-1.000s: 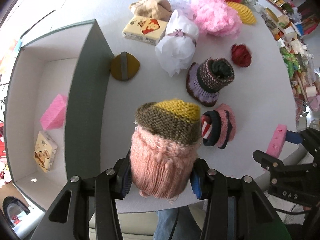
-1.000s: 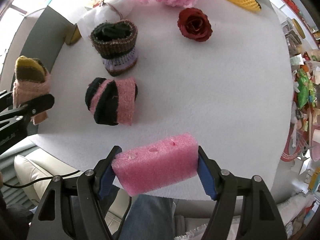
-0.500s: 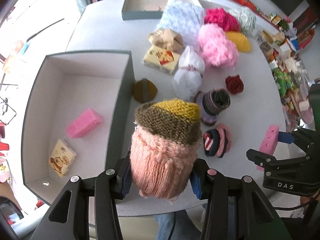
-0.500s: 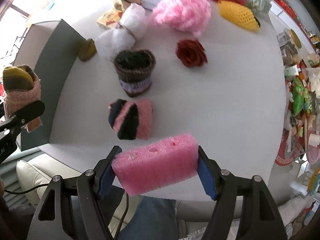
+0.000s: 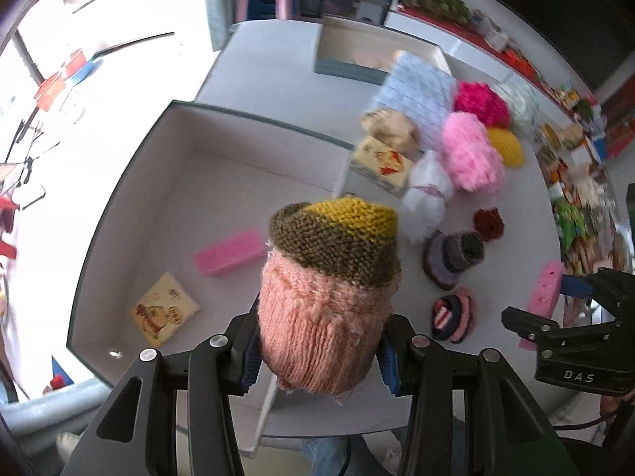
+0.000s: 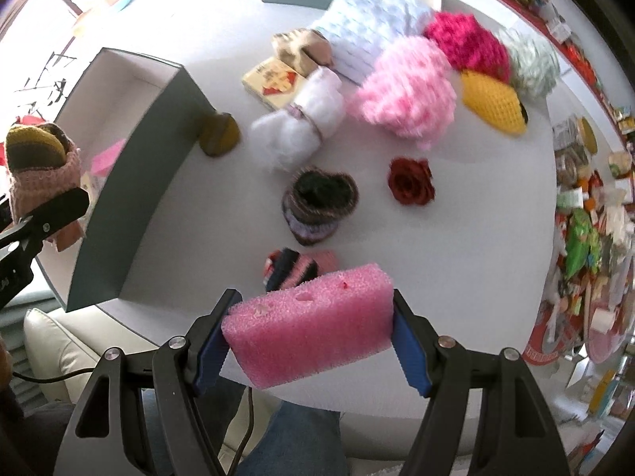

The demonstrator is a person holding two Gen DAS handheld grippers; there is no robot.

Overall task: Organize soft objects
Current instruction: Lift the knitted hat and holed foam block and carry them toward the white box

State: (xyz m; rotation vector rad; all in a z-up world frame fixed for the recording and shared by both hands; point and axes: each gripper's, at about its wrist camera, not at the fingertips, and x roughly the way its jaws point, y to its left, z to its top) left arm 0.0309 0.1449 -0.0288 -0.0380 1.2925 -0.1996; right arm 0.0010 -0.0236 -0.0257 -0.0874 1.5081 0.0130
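Note:
My left gripper (image 5: 317, 353) is shut on a rolled knit sock (image 5: 329, 289), pink with a brown and yellow top, held above the right wall of the grey open box (image 5: 254, 119). The box holds a pink sponge (image 5: 230, 254) and a small printed packet (image 5: 164, 309). My right gripper (image 6: 309, 341) is shut on a pink sponge (image 6: 313, 317), held above the table's near edge. It also shows in the left wrist view (image 5: 543, 293). The held sock shows at the left of the right wrist view (image 6: 39, 166).
On the white table (image 6: 456, 238) lie a black-pink sock roll (image 6: 297, 265), a brown-purple knit roll (image 6: 317, 206), a red rose (image 6: 410, 180), a white bundle (image 6: 297, 127), pink fluff (image 6: 408, 87), a yellow knit piece (image 6: 492, 99), a yellow box (image 6: 274, 79) and a second box (image 5: 377, 51).
Both grippers have risen and moved left. The left one, with the sock, now hangs over the box's right wall; more of the box's inside shows.

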